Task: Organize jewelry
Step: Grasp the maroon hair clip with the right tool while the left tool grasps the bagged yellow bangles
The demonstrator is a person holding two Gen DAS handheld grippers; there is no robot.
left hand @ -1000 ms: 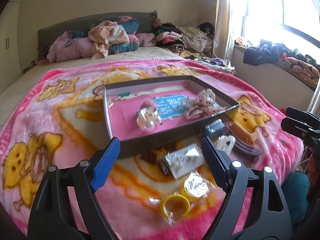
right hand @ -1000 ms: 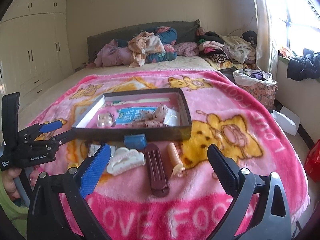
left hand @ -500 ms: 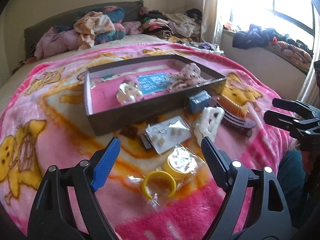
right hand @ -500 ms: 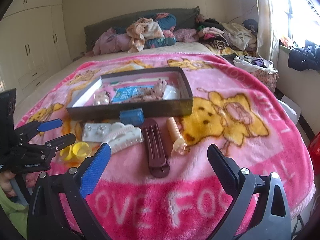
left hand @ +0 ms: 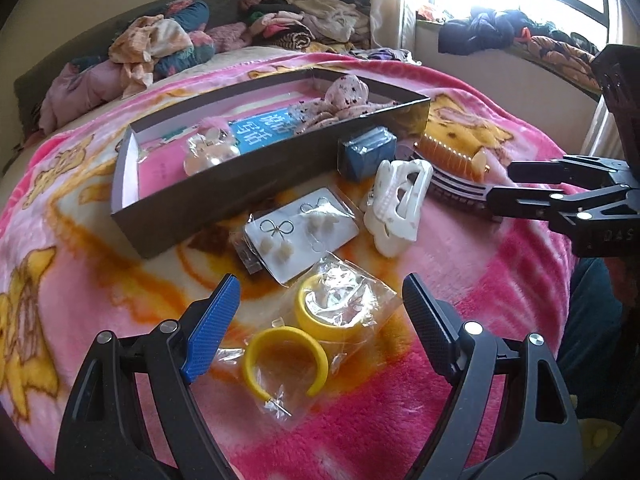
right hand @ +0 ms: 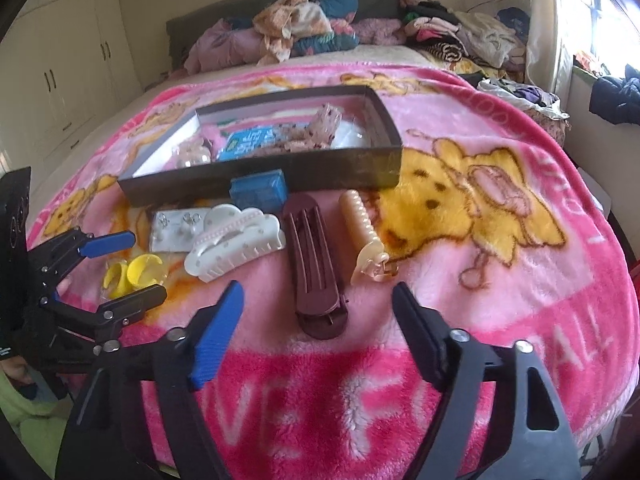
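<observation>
A dark shallow box with a pink floor lies on the pink blanket and holds a blue card, a floral scrunchie and a clear trinket. In front of it lie yellow hoop earrings in a clear bag, an earring card, a white claw clip, a blue box, a brown clip and an amber comb clip. My left gripper is open, just above the yellow earrings. My right gripper is open, over the brown clip.
The pink cartoon blanket covers the bed. Piled clothes lie at the headboard. A window ledge with clothes is on the right. White wardrobes stand on the left.
Both grippers have come down and forward toward the items in front of the box. The left one now hangs over the yellow earrings, the right one over the brown clip. Both stay open.
</observation>
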